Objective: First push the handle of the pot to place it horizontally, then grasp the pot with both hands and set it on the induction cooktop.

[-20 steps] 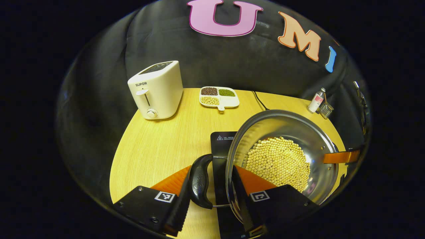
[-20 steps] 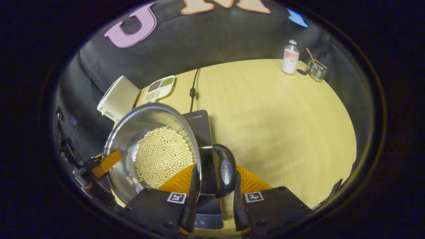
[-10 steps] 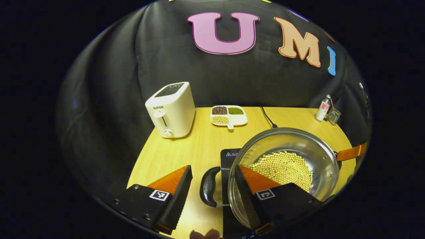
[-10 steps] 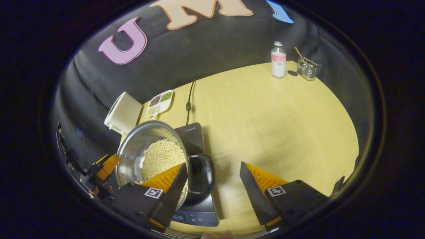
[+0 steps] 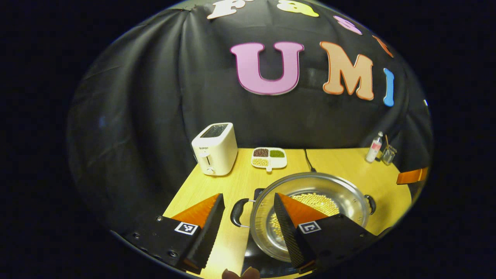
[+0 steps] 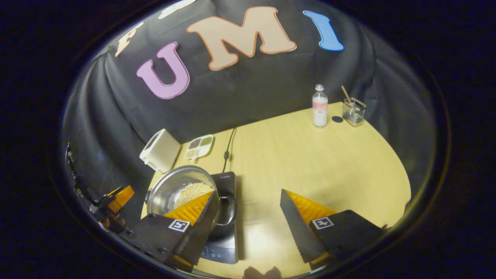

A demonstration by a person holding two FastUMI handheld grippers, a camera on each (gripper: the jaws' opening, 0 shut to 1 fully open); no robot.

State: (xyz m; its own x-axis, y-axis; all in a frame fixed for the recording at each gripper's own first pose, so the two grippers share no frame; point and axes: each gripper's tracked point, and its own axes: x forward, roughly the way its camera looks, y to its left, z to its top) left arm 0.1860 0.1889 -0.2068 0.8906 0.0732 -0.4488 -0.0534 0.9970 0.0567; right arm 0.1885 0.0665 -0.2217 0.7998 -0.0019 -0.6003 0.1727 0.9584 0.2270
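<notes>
The steel pot [image 5: 341, 201] holds pale beans [image 5: 314, 199] and sits on the black induction cooktop [image 5: 259, 192]. Its dark side handles [image 5: 235, 212] lie level, one to each side. My left gripper [image 5: 248, 232] hangs open above and behind the left handle, touching nothing. In the right gripper view the pot [image 6: 170, 192] rests on the cooktop [image 6: 226, 180], with its near handle [image 6: 228, 209] beside my left finger. My right gripper [image 6: 248, 228] is open and holds nothing. The left gripper [image 6: 116, 195] shows at the far left edge. The right gripper [image 5: 412, 175] shows at the far right.
A white toaster [image 5: 215, 149] and a divided dish of beans [image 5: 269, 158] stand at the back left of the wooden table [image 5: 341, 162]. A small bottle [image 6: 320, 106] and a glass holder [image 6: 353, 112] stand at the back right. The cooktop's cable [image 6: 228, 149] runs to the back.
Both grippers opened off the pot's handles and drew back and up. The pot now rests on the cooktop, farther from both cameras.
</notes>
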